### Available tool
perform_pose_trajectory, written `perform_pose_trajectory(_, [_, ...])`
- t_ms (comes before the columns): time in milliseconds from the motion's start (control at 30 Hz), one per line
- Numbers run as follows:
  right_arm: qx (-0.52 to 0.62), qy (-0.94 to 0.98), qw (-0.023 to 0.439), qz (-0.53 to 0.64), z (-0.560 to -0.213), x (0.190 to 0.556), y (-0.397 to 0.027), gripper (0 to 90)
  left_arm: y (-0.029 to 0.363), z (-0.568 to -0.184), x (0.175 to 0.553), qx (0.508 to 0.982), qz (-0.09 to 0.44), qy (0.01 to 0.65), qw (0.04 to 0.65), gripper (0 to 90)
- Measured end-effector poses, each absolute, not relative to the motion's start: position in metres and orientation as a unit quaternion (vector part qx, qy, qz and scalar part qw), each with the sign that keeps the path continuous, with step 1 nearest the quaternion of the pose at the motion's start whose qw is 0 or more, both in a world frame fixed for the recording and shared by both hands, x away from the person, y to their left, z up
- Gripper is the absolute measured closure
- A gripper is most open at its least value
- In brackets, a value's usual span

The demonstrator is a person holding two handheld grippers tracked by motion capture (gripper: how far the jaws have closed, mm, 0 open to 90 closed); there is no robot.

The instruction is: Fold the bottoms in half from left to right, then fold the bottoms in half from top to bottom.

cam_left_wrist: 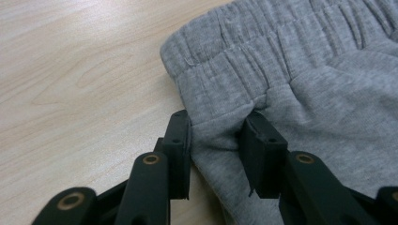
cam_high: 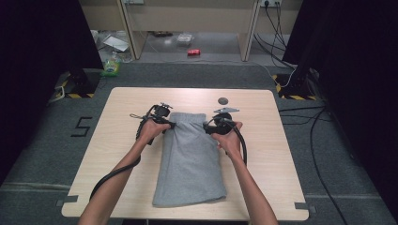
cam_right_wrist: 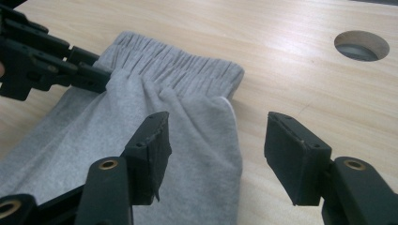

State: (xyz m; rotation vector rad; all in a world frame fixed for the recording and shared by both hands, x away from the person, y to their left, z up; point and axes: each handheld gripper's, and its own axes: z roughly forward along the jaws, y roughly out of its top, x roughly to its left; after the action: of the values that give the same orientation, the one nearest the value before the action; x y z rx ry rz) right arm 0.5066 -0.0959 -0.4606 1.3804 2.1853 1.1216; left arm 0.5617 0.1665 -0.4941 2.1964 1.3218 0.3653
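Partly folded grey pants (cam_high: 190,159), left gripper (cam_left_wrist: 218,126) jaws pinching waistband edge, right gripper (cam_right_wrist: 218,136) jaws open

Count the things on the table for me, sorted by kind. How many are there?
Grey trousers: 1
Black grippers: 2, the left gripper pinching the trousers just under the waistband, the right gripper with jaws apart at the other edge
Round hole in the table: 1
Total: 4

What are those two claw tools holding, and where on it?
The left gripper pinches the grey sweatpants at their edge just below the elastic waistband. The right gripper stands open over the other edge, holding nothing.
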Motion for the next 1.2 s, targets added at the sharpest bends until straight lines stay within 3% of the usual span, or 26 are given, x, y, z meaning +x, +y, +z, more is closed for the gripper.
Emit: perform_pose_trajectory(1200, [0.513,0.766,0.119,0.369,-0.484,0.550,-0.082,35.1,0.167,-0.494,0.561,0.815,0.136,0.492,0.274,64.5])
